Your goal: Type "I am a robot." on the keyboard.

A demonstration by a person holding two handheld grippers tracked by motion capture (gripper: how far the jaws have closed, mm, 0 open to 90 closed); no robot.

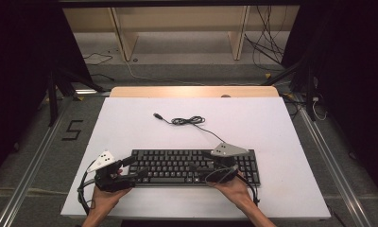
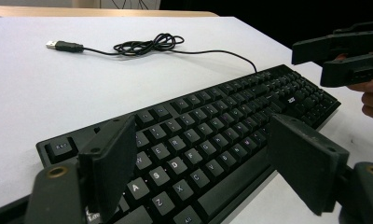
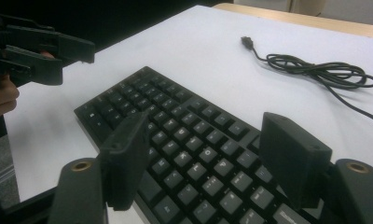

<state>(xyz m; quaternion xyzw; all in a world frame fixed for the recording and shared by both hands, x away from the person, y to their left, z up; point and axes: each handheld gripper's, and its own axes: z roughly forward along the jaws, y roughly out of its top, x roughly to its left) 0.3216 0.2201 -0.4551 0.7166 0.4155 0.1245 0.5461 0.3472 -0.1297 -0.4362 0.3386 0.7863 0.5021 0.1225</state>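
A black keyboard [image 1: 195, 167] is seen lying flat near the front edge of the white worktop [image 1: 272, 127], its cable [image 1: 189, 121] coiled behind it, the plug unconnected. It is judged stiff, light and long, best taken by both short ends. The left gripper [image 1: 135, 166] is held at the left end, the right gripper [image 1: 199, 166] over the keys, nearer the right end; both sets of fingers stand wide apart, nothing gripped. Key letters A, S, D, Z, X, C are readable; the corner logo is not legible.
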